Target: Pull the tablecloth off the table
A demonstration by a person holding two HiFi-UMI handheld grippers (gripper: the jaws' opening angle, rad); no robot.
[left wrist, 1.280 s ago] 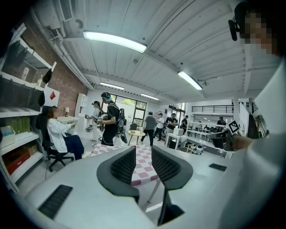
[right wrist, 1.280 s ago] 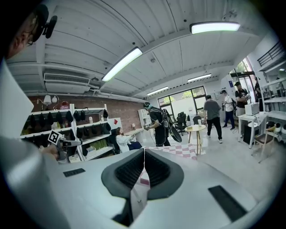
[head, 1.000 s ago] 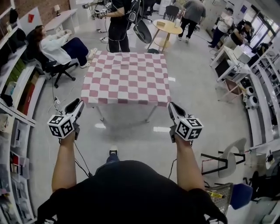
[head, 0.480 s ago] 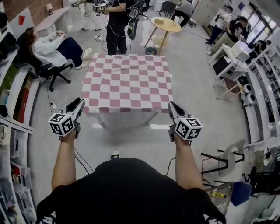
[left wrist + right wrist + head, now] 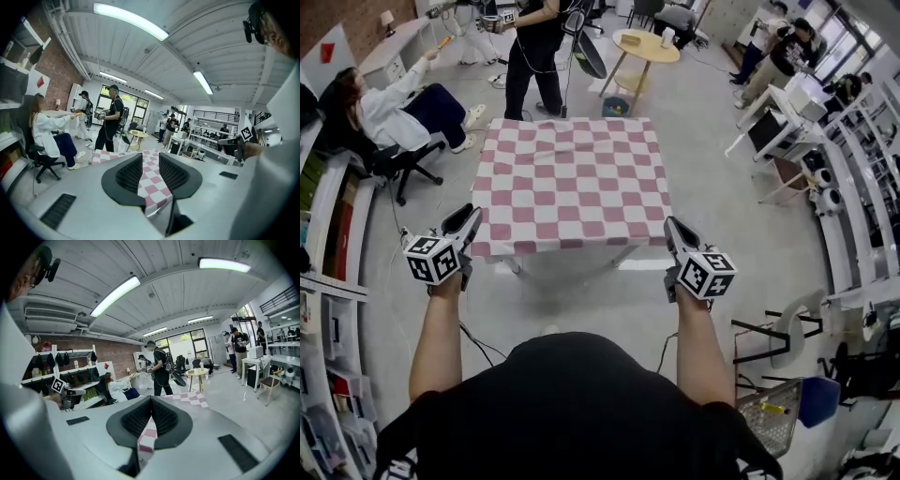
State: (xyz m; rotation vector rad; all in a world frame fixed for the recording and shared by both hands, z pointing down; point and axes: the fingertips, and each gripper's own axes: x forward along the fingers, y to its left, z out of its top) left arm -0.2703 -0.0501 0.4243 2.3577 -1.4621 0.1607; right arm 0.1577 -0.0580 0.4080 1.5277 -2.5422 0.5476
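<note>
A pink-and-white checked tablecloth [image 5: 572, 183] covers a square table straight ahead, its edges hanging over the sides. My left gripper [image 5: 472, 217] hovers by the cloth's near left corner with its jaws a little apart and nothing between them. In the left gripper view the cloth [image 5: 151, 180] shows through the gap of the left gripper [image 5: 150, 160]. My right gripper [image 5: 672, 225] hangs at the near right corner, shut and empty. In the right gripper view the pads of the right gripper [image 5: 151, 404] meet, with the cloth [image 5: 147, 441] beyond them. Neither gripper touches the cloth.
A seated person in white [image 5: 380, 108] on an office chair is at the table's far left. A standing person in black [image 5: 534, 42] is behind it, near a round wooden table [image 5: 645, 45]. Shelves [image 5: 328, 281] line the left; desks and chairs [image 5: 773, 337] stand at the right.
The table has come nearer in the head view; both grippers now reach its near corners. Their jaws have not changed. The seated person has raised an arm.
</note>
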